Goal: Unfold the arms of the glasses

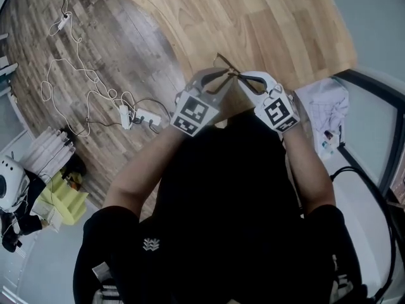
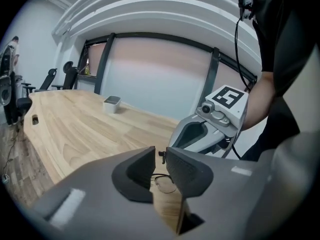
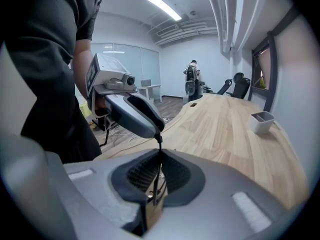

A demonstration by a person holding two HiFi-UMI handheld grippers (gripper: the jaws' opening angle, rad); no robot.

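Wood table (image 1: pixel 272 24), near edge: glasses (image 1: pixel 226 75) are held just over it, strung btwn both grippers. Left gripper (image 2: pixel 160 156) is nipped on one end of the frame w/ a lens hanging below its jaws. Right gripper (image 3: pixel 159 170) is clamped tight on a thin arm. Gripper tips are close together.
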